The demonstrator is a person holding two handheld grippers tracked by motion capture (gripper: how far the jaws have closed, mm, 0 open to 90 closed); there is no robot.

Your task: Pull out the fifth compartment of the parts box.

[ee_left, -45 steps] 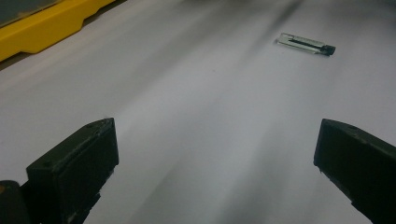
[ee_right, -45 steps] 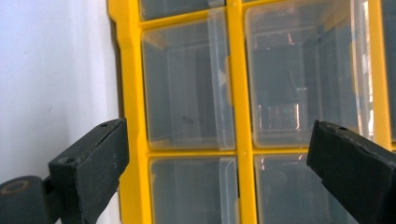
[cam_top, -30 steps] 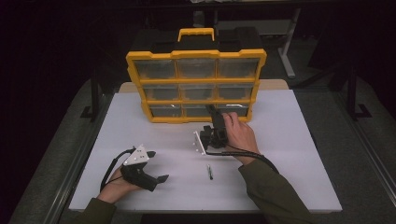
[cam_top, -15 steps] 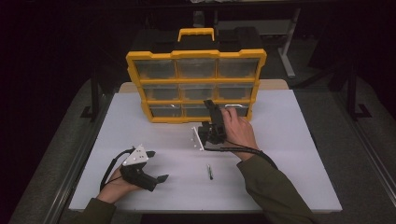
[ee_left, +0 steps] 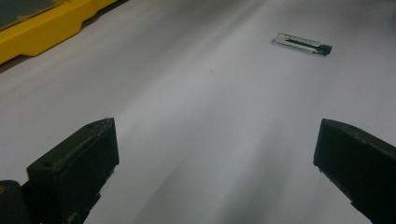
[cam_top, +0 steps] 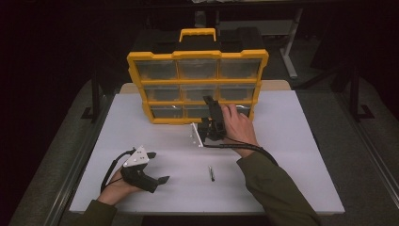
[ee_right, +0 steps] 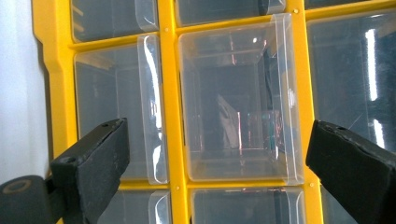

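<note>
A yellow organizer (cam_top: 197, 80) with clear plastic drawers stands upright at the back middle of the white table (cam_top: 301, 155). My right gripper (cam_top: 208, 104) is held up to its bottom row, jaws open and nothing between them. In the right gripper view, a clear drawer (ee_right: 238, 107) sits between the open jaws of my right gripper (ee_right: 224, 163) and seems to stick out slightly from the yellow frame (ee_right: 168, 93). My left gripper (cam_top: 159, 167) rests open near the front left edge. A small clear piece with a dark tip (cam_top: 211, 173) lies between the two hands.
In the left gripper view, the small clear piece (ee_left: 302, 43) lies far ahead on bare white table, and the organizer's yellow base (ee_left: 46, 28) crosses the top left corner. Dark floor and a table frame (cam_top: 94, 99) surround the tabletop.
My right gripper has moved forward and closer to the organizer's bottom row. The left gripper and the small piece have not moved.
</note>
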